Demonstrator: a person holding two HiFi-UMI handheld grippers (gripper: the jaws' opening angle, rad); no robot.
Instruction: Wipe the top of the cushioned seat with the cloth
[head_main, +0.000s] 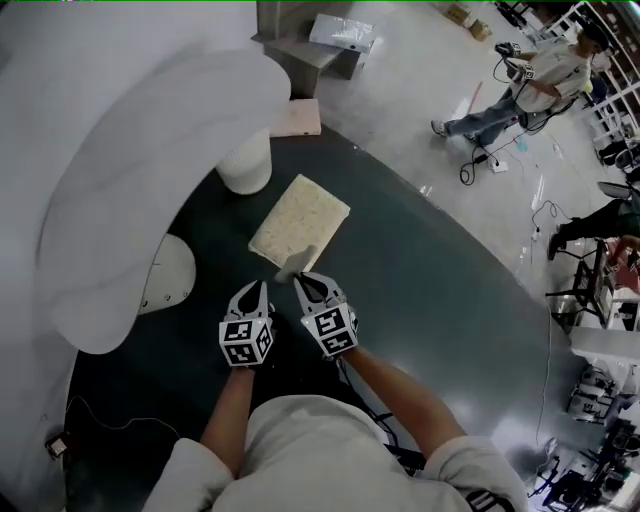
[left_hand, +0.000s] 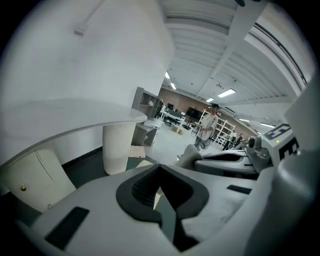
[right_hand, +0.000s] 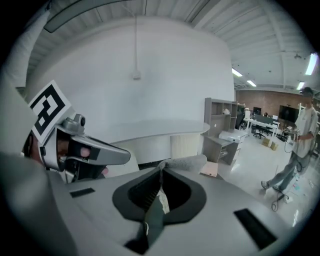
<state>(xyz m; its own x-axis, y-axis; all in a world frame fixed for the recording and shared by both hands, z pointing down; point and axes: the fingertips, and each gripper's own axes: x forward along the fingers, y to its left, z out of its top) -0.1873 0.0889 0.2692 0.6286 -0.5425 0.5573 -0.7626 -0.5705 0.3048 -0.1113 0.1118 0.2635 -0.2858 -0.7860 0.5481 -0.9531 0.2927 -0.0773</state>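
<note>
The right gripper (head_main: 308, 283) has its fingers clamped on the grey cloth (head_main: 296, 264), held at the near edge of the cream cushioned seat (head_main: 302, 220), which sits on the dark floor (head_main: 440, 300). The left gripper (head_main: 252, 295) hovers alongside, fingers together and empty. Wiping looks about to begin, so the cloth next needs pressing flat onto the seat top.

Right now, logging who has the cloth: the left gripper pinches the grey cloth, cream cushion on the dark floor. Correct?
No: the right gripper pinches the grey cloth, as the right gripper view shows. The cream cushion does lie on the dark floor.
</note>
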